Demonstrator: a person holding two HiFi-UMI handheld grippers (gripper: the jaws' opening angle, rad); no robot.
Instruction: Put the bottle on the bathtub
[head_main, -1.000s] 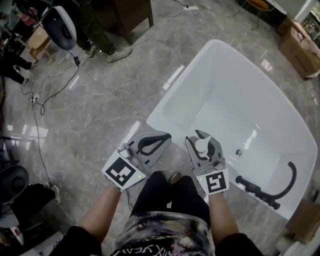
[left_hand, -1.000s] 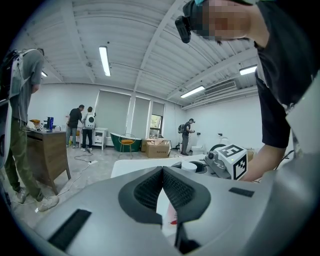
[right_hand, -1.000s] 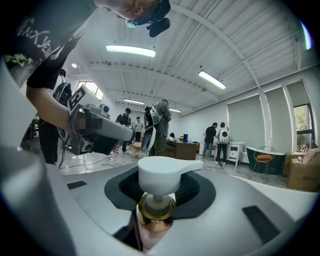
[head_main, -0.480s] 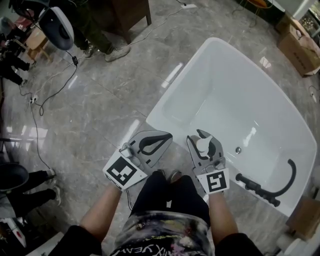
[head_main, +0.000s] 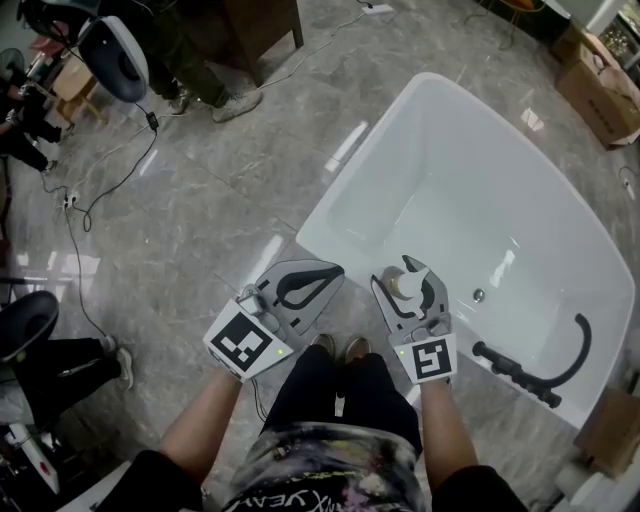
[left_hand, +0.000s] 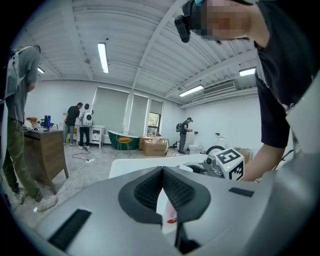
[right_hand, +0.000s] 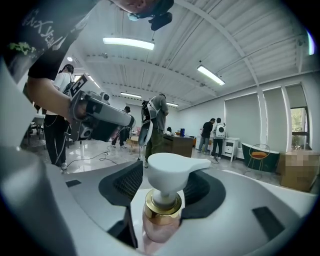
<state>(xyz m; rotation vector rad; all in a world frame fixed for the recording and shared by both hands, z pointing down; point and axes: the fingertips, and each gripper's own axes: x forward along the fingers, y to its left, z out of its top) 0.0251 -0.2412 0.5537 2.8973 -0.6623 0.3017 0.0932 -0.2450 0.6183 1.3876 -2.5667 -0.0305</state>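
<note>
Right jaws: my right gripper (head_main: 401, 276) stands wide. The jaws have just been opening, and the pads flank the bottle (head_main: 405, 287) on both sides without pressing on it.
Left jaws: my left gripper (head_main: 335, 271) is closed tip to tip with nothing held. It sits at 9 o'clock from the right gripper.
Bottle location: upright between my right jaws, on the near rim of the bathtub (head_main: 460, 170) as far as the head view shows. The white pump head and gold collar are on top, the pink body below.
Surroundings: the basin lies at 1 o'clock from the bottle. The black faucet (head_main: 510, 377) lies at 4 o'clock, well apart.
Meaning of the change: I judge the grip released and the bottle standing on its own base. The placing step looks done.
Remaining step: draw the right gripper straight back toward 6 o'clock, clear of the pump head.
Risk: the pump spout overhangs one pad. A sideways pull may catch it and tip the bottle into the basin.
</note>
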